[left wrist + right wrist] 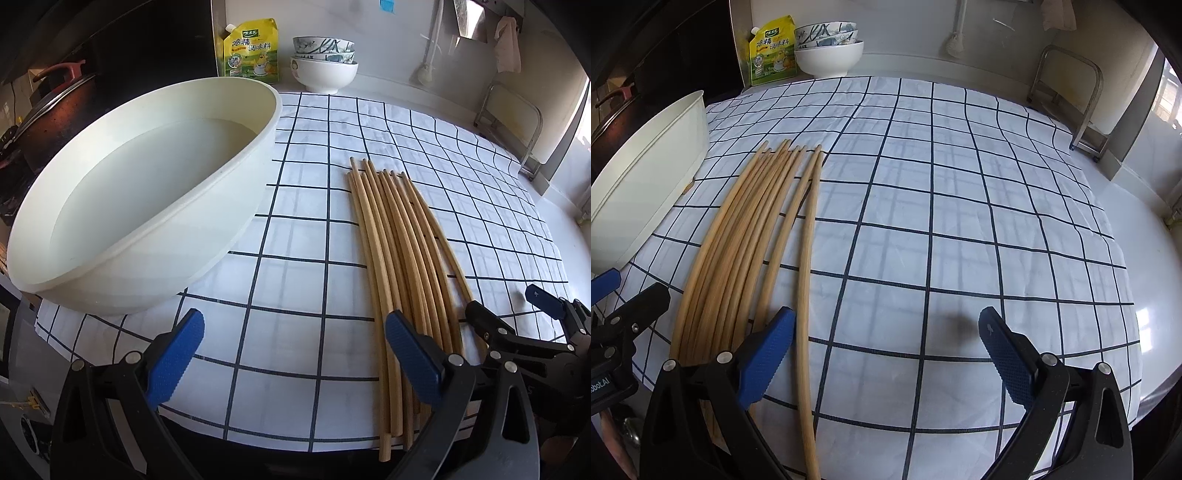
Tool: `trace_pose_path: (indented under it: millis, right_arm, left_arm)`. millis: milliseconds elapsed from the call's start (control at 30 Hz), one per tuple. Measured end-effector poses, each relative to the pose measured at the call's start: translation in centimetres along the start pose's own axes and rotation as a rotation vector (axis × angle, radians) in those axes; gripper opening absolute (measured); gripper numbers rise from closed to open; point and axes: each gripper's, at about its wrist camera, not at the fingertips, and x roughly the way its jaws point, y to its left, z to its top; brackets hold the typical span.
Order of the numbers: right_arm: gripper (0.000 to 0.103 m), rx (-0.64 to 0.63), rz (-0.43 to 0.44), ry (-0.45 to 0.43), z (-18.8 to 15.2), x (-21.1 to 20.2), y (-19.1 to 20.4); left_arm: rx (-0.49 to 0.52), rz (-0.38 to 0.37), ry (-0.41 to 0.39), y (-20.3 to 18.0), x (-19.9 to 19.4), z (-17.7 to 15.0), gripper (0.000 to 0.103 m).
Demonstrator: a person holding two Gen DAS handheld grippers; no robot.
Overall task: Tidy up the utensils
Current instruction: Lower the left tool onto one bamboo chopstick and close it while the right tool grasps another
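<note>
Kitchen counter, covered by a white checked cloth (960, 206) with dark grid lines; tiled wall behind. At the far edge, well beyond both sets of fingers: a yellow-green seasoning pouch (250, 50) and a stack of bowls (324, 62), patterned ones nested in a plain white one. A metal rack (1071, 107) stands far right.

Task objects: bamboo chopsticks (402, 258) lie flat on the cloth in one loose bundle, tips pointing away from the fingers, butt ends near the counter's front edge. Most lie side by side and touching; in the right wrist view the rightmost stick is splayed slightly apart from the rest. Judgement: laid parallel like this, they look ready for pairing or gathering.

A large white basin (147, 184) sits just beyond the left fingers, holding what looks like clear water. Judgement: likely a rinse basin, so the sticks on the cloth may be drying. No chopsticks visible in it.

Left gripper (295, 354): fingers spread wide, holding nothing. Its right pad (413, 358) lies over the bundle's left side; contact cannot be told. Cloth only between the pads.

Right gripper (886, 354): fingers spread wide, empty. Its left pad (768, 354) sits between the main bundle and the splayed stick, which runs inside the gap, close to that pad. Right pad (1008, 358) over bare cloth.

Both grippers hover side by side, near each other.
</note>
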Motion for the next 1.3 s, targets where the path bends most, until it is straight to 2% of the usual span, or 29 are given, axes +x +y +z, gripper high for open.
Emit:
trace_pose_path:
  millis: [400,733,1167,1300]
  right_arm:
    - [0.095,0.026,0.018,-0.005,-0.3,0.0,-1.1]
    - [0.095,0.024,0.016,-0.007,-0.3,0.0,-0.9]
    - [0.094,0.014,0.002,-0.038,-0.3,0.0,-0.6]
    - [0.094,-0.005,-0.005,-0.059,-0.3,0.0,-0.2]
  left_arm:
    - [0.039,0.043,0.019,-0.9,1.4,-0.1,0.097]
    - [-0.030,0.048,-0.014,1.1,0.6,0.3,0.097]
    - [0.017,0.134,0.003,0.5,2.1,0.0,0.097]
    - [0.005,0.109,0.011,0.6,2.3,0.2,0.097]
